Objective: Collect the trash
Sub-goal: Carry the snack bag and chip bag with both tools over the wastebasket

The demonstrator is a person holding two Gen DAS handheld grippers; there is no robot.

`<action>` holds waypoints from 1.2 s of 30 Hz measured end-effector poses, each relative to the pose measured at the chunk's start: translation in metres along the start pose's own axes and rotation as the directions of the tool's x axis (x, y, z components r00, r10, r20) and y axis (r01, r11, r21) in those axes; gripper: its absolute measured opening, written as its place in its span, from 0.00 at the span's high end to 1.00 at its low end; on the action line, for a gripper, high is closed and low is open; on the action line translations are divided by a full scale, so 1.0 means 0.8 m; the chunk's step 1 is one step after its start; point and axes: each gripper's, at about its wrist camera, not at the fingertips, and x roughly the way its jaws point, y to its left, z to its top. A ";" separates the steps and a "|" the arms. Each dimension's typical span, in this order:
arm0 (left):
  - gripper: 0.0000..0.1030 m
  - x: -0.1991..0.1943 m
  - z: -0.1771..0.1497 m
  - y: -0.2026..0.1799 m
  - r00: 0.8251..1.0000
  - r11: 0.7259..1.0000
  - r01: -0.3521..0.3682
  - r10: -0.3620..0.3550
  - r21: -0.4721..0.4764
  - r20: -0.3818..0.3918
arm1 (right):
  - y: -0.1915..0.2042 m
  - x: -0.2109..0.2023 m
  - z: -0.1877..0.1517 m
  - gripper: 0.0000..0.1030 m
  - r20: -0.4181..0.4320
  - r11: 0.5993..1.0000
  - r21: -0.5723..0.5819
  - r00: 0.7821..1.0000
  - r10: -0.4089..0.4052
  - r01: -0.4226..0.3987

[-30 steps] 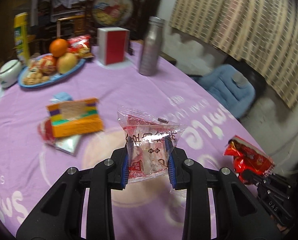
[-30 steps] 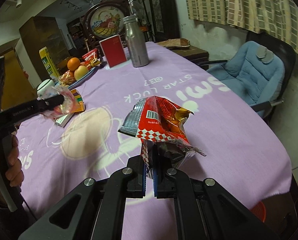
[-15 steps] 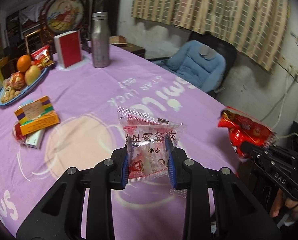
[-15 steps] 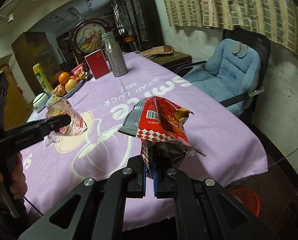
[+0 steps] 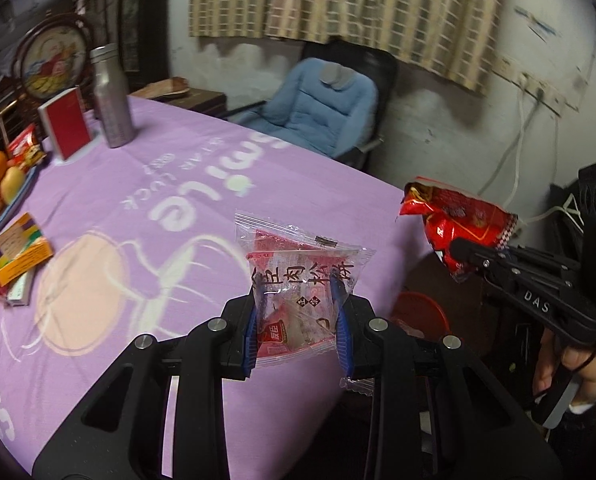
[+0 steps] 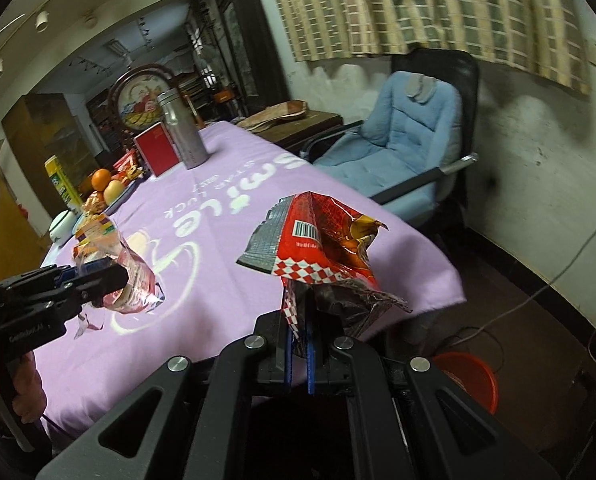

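The left gripper has its jaws clenched on a clear snack wrapper with red print, which stands upright between the blue pads, lifted off the surface. The right gripper has its jaws pinched nearly together on the bottom of a crumpled red chip bag, whose torn top flares open above them.

Just beyond and below the left jaws lies the tabletop, covered by a purple cloth printed with pale letters and a peach circle. To the left of those jaws, near the cloth's edge, sits an orange and yellow box on other flat packets. Past the right side of the left jaws, off the table's edge and low down, a red bucket stands on the dark floor; in the right wrist view it is below and right of the right jaws.

Farther ahead, a plate of fruit sits at the left, then a red box and a metal bottle stand upright side by side. Beyond the tabletop's far right edge is a blue padded chair, with a checked curtain on the stained wall behind it.
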 end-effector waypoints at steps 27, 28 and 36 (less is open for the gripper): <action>0.69 0.113 -0.035 -0.184 0.973 0.950 0.142 -0.083 0.277 -0.216 | -0.177 0.002 -0.118 0.95 -0.144 0.963 0.239 0.985 -0.092 0.125; 0.69 0.117 -0.037 -0.186 0.972 0.949 0.143 -0.081 0.280 -0.222 | -0.179 0.003 -0.121 0.95 -0.148 0.962 0.242 0.985 -0.091 0.125; 0.69 0.146 -0.047 -0.206 0.956 0.938 0.169 -0.082 0.303 -0.282 | -0.207 0.026 -0.148 0.95 -0.208 0.944 0.293 0.974 -0.093 0.152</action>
